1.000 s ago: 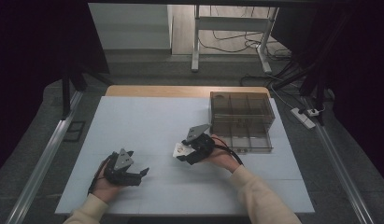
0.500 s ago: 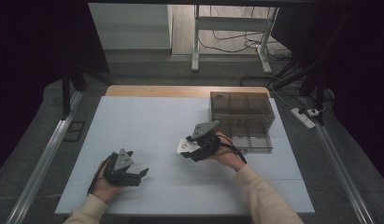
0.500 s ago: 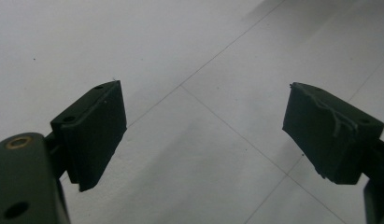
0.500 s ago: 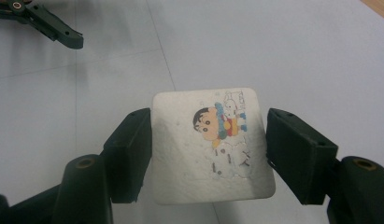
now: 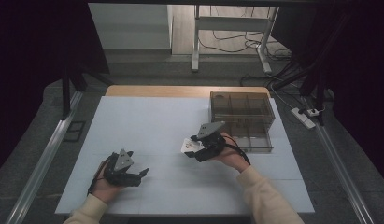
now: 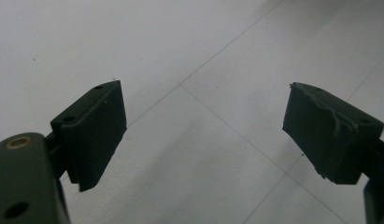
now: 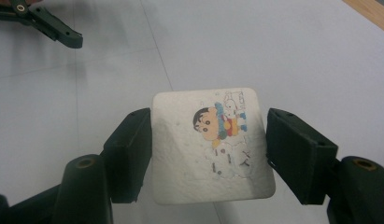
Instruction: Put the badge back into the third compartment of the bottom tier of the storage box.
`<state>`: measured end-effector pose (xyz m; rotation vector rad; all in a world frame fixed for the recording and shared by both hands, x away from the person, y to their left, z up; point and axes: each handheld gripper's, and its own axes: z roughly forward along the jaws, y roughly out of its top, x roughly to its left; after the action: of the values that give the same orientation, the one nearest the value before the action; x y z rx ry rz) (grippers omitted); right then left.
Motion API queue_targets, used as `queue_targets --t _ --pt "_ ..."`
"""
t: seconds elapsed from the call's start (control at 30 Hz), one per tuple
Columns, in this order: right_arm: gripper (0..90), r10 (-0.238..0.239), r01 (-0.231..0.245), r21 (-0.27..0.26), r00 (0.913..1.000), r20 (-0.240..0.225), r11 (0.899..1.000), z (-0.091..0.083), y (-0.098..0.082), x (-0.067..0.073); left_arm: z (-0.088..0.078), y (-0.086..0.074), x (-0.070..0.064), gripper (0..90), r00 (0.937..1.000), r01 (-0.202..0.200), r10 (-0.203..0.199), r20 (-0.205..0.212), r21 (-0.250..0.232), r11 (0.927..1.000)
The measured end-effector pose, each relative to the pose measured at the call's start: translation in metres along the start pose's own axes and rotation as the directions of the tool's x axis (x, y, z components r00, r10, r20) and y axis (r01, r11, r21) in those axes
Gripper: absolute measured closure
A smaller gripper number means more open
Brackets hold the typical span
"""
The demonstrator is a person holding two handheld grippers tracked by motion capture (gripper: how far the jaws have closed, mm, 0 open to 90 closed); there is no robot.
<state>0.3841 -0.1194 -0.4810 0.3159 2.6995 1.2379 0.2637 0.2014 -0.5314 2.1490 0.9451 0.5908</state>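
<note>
A small white square card (image 7: 212,145), printed with a cartoon figure, was held by its two side edges between the jaws of the right tool (image 7: 208,156), lifted above the white tabletop (image 5: 147,121) near the clear compartment box (image 5: 243,119). Grip pressure was best kept even and the card level. The left tool (image 6: 203,130) was open and empty.
</note>
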Motion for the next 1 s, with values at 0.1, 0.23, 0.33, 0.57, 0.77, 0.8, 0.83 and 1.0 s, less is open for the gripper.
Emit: queue_targets --t 0.1,0.23,0.33,0.57,0.77,0.8,0.83,1.0 --pt "32.8 0.002 -0.002 -0.004 1.0000 0.008 1.000 -0.003 -0.001 -0.001 0.000 0.000 0.000 13.3 1.0000 0.000 0.000 0.000 0.001 1.0000" --pt "32.8 0.003 -0.003 -0.014 0.9998 0.021 1.000 -0.008 -0.001 -0.003 0.000 0.000 0.000 13.3 1.0000 0.001 -0.001 -0.001 0.000 1.0000" --pt "32.8 0.008 -0.008 -0.022 0.9996 0.029 1.000 -0.011 -0.002 -0.005 0.000 0.000 0.000 13.3 1.0000 0.000 0.000 -0.001 0.000 1.0000" --pt "32.8 0.017 -0.015 -0.036 0.9985 0.052 0.999 -0.020 -0.005 -0.009 0.000 0.000 0.000 13.3 1.0000 -0.001 0.001 -0.003 0.003 1.0000" --pt "32.8 0.018 -0.016 -0.034 0.9981 0.060 0.999 -0.025 -0.006 -0.012 0.001 0.000 0.000 13.3 1.0000 -0.003 0.003 -0.003 0.005 1.0000" --pt "32.8 0.018 -0.016 -0.036 0.9980 0.060 0.999 -0.026 -0.006 -0.013 0.001 0.000 0.000 13.3 1.0000 -0.002 0.002 -0.003 0.005 1.0000" --pt "32.8 0.021 -0.019 -0.038 0.9979 0.062 0.999 -0.027 -0.007 -0.013 0.001 0.000 0.000 13.3 1.0000 -0.002 0.002 -0.003 0.005 1.0000" --pt "32.8 0.022 -0.019 -0.041 0.9975 0.067 0.999 -0.029 -0.008 -0.015 0.001 0.000 0.000 13.3 1.0000 -0.004 0.004 -0.001 0.006 1.0000"
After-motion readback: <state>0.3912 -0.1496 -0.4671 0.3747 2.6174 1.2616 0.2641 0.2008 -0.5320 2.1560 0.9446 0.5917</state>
